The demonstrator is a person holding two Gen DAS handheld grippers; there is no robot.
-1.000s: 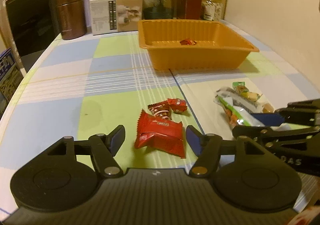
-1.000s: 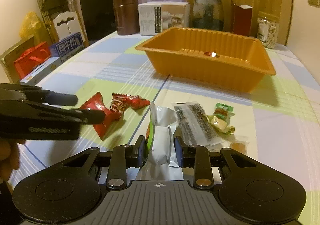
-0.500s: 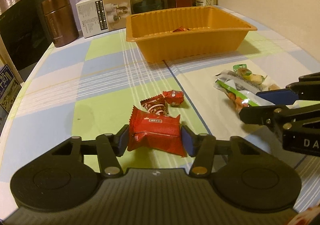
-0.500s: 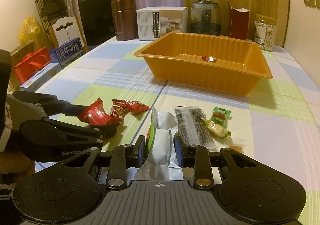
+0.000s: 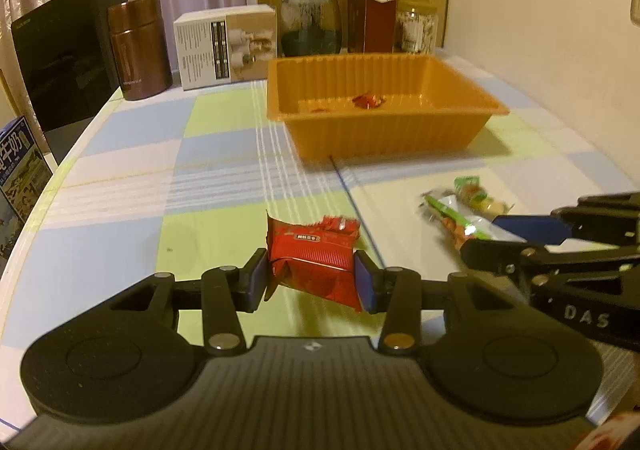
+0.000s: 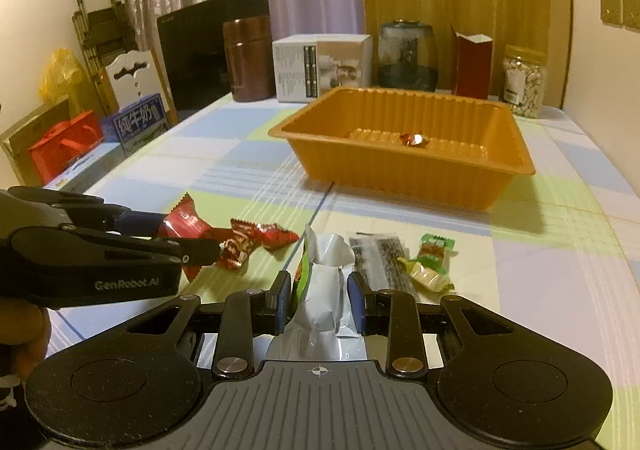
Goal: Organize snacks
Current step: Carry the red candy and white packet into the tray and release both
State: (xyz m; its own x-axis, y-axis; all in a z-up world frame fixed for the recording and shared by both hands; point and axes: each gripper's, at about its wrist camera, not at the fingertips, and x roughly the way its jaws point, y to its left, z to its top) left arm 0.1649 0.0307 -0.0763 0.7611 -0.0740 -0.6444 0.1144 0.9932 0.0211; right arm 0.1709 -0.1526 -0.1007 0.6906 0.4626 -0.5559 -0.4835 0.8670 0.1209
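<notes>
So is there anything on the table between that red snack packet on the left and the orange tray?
Only two small red candies lie just beyond the red packet in the left gripper, whose jaws are closing. Past them, bare tablecloth runs to the orange tray.

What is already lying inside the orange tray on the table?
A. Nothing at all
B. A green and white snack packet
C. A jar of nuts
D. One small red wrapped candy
D. A single small red wrapped candy sits on the floor of the orange tray; the other snacks lie on the table in front of it or are held in the claws.
</notes>
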